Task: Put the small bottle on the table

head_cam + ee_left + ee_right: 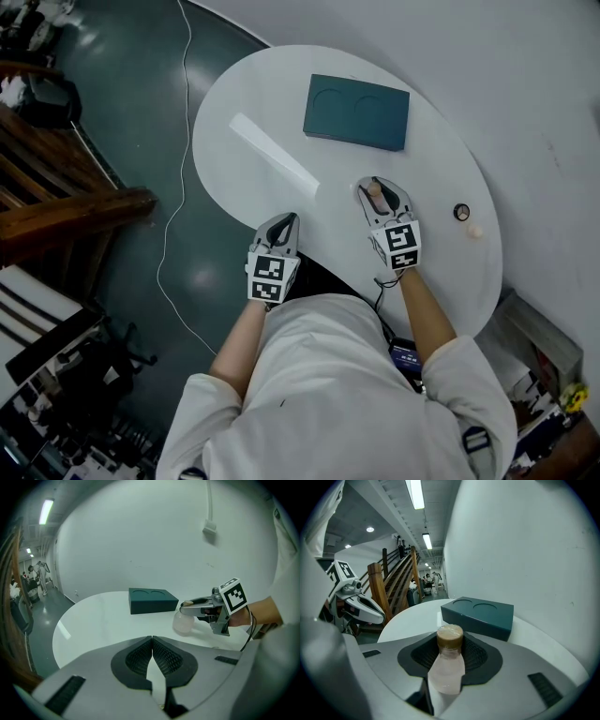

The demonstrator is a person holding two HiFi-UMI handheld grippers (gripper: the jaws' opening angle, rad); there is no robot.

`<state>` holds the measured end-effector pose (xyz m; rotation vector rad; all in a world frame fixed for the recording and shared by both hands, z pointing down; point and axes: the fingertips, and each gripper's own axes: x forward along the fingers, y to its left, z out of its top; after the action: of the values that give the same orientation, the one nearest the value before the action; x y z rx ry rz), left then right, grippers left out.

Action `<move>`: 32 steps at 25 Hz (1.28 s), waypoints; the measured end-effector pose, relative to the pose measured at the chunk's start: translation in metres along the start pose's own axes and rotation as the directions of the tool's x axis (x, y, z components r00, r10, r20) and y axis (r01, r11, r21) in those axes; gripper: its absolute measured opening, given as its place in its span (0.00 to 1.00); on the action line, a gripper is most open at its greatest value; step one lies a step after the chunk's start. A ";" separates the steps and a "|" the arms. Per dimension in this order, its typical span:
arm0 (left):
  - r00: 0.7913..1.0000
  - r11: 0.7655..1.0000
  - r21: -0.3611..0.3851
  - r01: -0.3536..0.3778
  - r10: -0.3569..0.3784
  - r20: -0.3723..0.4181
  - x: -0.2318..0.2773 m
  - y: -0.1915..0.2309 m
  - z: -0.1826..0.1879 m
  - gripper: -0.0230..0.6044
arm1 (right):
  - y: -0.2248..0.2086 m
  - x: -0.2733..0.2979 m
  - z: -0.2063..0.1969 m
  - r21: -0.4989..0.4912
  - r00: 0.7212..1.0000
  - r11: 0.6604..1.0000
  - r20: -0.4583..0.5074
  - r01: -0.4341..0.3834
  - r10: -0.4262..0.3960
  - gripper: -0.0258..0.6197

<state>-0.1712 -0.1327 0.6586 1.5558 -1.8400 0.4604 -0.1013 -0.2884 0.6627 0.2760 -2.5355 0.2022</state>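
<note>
The right gripper (381, 194) is clamped on the small bottle (447, 665) near its brown cap. The bottle's base is down at the white desk (431, 159), though contact is unclear. The left gripper (152, 654), pressed together and empty, hovers at the desk's near edge, to the left. A dark green box (356, 112) lies farther back.

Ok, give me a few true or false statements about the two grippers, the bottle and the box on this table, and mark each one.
The right gripper holds the small bottle. True.
The left gripper is wide open. False: its jaws are together, with nothing between them.
The box has two round hollows in its top. True.
The box is red. False: it is dark teal.
</note>
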 end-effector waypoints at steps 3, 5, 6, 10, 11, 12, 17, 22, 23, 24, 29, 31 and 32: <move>1.000 1.000 0.010 0.012 -0.012 0.000 0.001 -0.005 0.001 0.07 | -0.001 -0.001 -0.003 0.004 1.000 1.000 -0.008 0.005 -0.005 0.25; 1.000 1.000 0.024 0.017 -0.017 -0.001 0.002 -0.007 0.002 0.07 | -0.001 -0.001 -0.006 0.007 1.000 1.000 -0.011 0.008 -0.008 0.25; 1.000 0.999 0.030 0.019 -0.019 -0.001 0.003 -0.008 0.002 0.07 | -0.002 0.000 -0.007 0.009 1.000 1.000 -0.012 0.011 -0.011 0.25; 0.999 0.999 0.038 0.032 -0.032 -0.004 0.004 -0.013 0.002 0.07 | -0.003 -0.001 -0.012 0.017 1.000 1.000 -0.022 0.020 -0.020 0.25; 0.999 0.999 0.039 0.035 -0.035 -0.005 0.004 -0.014 0.002 0.07 | -0.003 -0.002 -0.013 0.018 0.999 1.000 -0.025 0.022 -0.021 0.25; 0.999 0.998 0.039 0.039 -0.039 -0.007 0.004 -0.016 0.001 0.07 | -0.003 -0.002 -0.014 0.019 0.999 1.000 -0.027 0.023 -0.023 0.25; 0.998 0.997 0.049 0.060 -0.060 -0.013 0.006 -0.023 0.000 0.07 | -0.004 -0.003 -0.020 0.031 0.999 0.999 -0.034 0.031 -0.030 0.25; 0.996 0.995 0.061 0.083 -0.082 -0.019 0.008 -0.028 0.000 0.07 | -0.004 -0.004 -0.021 0.037 0.999 0.999 -0.032 0.034 -0.033 0.25; 0.996 0.994 0.063 0.088 -0.087 -0.020 0.009 -0.030 0.001 0.07 | -0.004 -0.005 -0.022 0.035 0.999 0.999 -0.034 0.036 -0.035 0.25; 0.995 0.993 0.065 0.095 -0.094 -0.021 0.010 -0.032 0.001 0.07 | -0.004 -0.006 -0.023 0.033 0.999 0.999 -0.037 0.039 -0.038 0.25; 0.992 0.989 0.079 0.128 -0.127 -0.014 0.013 -0.037 0.006 0.07 | 0.003 -0.008 -0.023 0.022 0.997 0.998 -0.048 0.060 -0.059 0.26; 0.990 0.986 0.086 0.143 -0.143 -0.005 0.015 -0.039 0.009 0.07 | 0.003 -0.008 -0.023 0.038 0.996 0.996 -0.049 0.079 -0.077 0.26; 0.988 0.984 0.088 0.154 -0.154 -0.003 0.017 -0.041 0.011 0.07 | 0.003 -0.008 -0.025 0.048 0.995 0.995 -0.050 0.088 -0.085 0.26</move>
<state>-0.1354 -0.1610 0.6563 1.7445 -1.7063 0.4722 -0.0822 -0.2794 0.6783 0.3953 -2.4682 0.2360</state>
